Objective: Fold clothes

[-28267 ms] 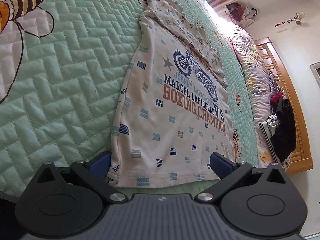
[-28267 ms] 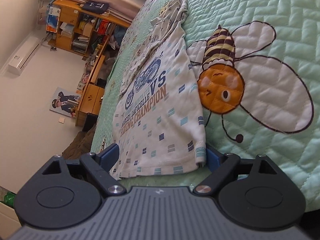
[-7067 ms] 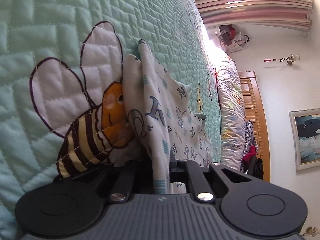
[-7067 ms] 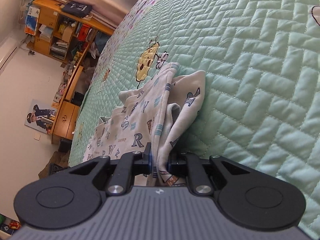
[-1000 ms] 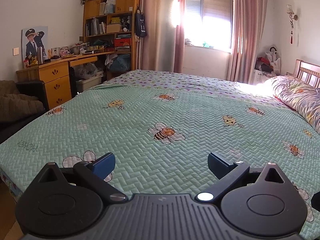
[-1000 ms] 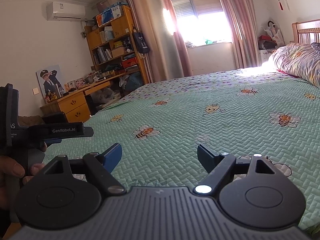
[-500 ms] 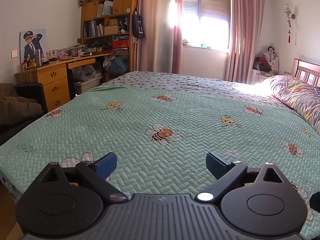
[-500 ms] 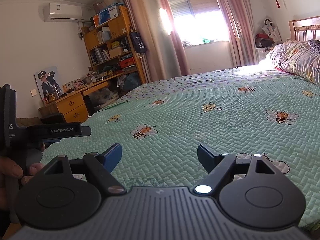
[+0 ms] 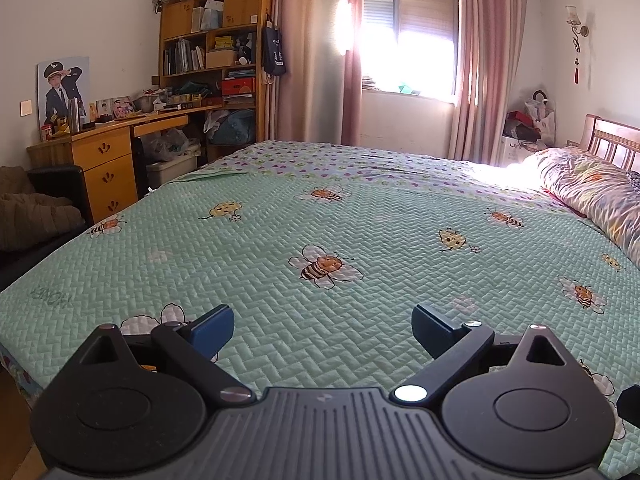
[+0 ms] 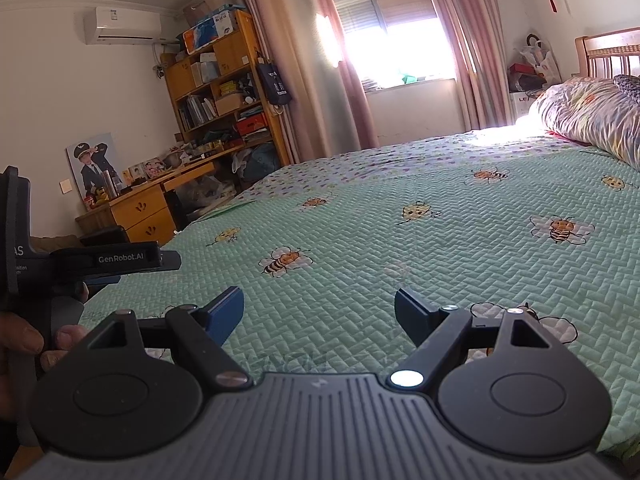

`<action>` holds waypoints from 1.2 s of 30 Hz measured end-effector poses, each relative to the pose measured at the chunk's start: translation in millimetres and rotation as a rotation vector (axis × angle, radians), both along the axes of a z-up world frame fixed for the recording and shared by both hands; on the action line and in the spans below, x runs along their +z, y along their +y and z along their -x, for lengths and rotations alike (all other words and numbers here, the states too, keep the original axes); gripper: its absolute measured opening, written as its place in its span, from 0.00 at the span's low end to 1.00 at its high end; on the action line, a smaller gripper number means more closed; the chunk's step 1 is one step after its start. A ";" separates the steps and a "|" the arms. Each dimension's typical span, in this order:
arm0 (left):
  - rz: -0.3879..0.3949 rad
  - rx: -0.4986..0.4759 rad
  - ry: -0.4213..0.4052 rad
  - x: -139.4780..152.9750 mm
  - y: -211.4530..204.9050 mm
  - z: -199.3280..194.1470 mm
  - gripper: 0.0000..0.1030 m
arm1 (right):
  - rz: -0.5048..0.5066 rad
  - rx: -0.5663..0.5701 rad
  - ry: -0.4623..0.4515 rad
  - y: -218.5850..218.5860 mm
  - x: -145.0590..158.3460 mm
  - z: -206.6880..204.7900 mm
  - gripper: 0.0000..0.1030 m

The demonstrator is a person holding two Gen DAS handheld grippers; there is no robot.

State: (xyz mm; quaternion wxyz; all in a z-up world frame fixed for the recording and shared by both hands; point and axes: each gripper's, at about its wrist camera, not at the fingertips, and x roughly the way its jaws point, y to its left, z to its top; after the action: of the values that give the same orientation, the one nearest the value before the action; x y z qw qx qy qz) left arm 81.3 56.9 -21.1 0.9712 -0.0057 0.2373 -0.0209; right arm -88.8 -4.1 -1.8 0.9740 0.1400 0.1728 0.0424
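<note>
No clothes show in either view. My left gripper (image 9: 322,326) is open and empty, held level above the near edge of the green quilted bedspread (image 9: 360,240) with its bee pattern. My right gripper (image 10: 319,312) is open and empty too, above the same near edge. The left gripper also shows from the side in the right wrist view (image 10: 132,264), held in a hand at the far left, its jaws apart.
A patterned duvet (image 9: 592,196) and wooden headboard (image 9: 612,140) lie at the right. A wooden desk (image 9: 108,152) and bookshelf (image 9: 212,40) stand beyond the bed's left side, with a dark chair (image 9: 36,204). Curtains and a bright window (image 9: 408,56) are behind.
Both grippers have stayed open and empty; the views have shifted only slightly over the last second.
</note>
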 end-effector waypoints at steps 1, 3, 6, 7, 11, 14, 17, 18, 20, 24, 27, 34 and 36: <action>0.001 -0.002 0.001 0.2 0.2 0.2 0.93 | 0.000 0.000 0.000 -0.3 -0.2 0.1 0.81; 0.001 -0.003 0.000 0.4 0.0 0.2 0.93 | 0.000 0.000 0.000 -0.7 -0.4 0.3 0.81; 0.001 -0.004 0.001 0.2 -0.3 0.0 0.93 | -0.001 0.000 0.001 -1.2 -0.4 -0.1 0.81; 0.001 -0.004 0.002 0.1 -0.5 -0.1 0.93 | -0.001 0.000 0.001 -1.3 -0.3 -0.2 0.81; 0.000 -0.008 0.000 0.4 -1.6 0.0 0.93 | 0.000 0.000 0.001 -0.6 -0.5 0.4 0.81; 0.000 -0.009 -0.001 0.5 -1.5 -0.1 0.93 | 0.001 0.001 0.001 -0.3 -0.9 0.5 0.81; -0.002 -0.009 -0.001 0.3 -1.6 -0.1 0.93 | 0.000 0.001 0.002 -0.1 -0.4 0.5 0.81; -0.002 -0.010 -0.001 0.1 -1.6 0.0 0.93 | 0.000 0.001 0.002 -0.1 -0.2 0.7 0.81; -0.004 -0.012 -0.002 -0.1 -2.0 0.1 0.93 | -0.001 0.000 0.001 -0.4 0.1 1.1 0.81; -0.005 -0.013 -0.003 0.2 -2.6 -0.6 0.93 | -0.001 0.001 0.002 -0.2 0.2 1.2 0.81; -0.004 -0.014 -0.001 0.1 -2.9 -0.5 0.93 | -0.001 0.001 0.002 -0.6 0.4 0.8 0.81; 0.019 -0.004 0.068 -0.9 -1.7 -7.6 0.93 | -0.004 0.000 0.002 -1.1 0.1 1.2 0.81; 0.048 0.011 0.101 -1.9 1.8 -10.8 0.93 | -0.005 0.000 0.002 -1.1 -0.2 1.7 0.81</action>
State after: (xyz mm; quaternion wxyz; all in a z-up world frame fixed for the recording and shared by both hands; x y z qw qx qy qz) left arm 92.1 58.7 -23.0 0.9577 -0.0312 0.2854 -0.0208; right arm -90.5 -5.3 -2.0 0.9735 0.1424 0.1737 0.0427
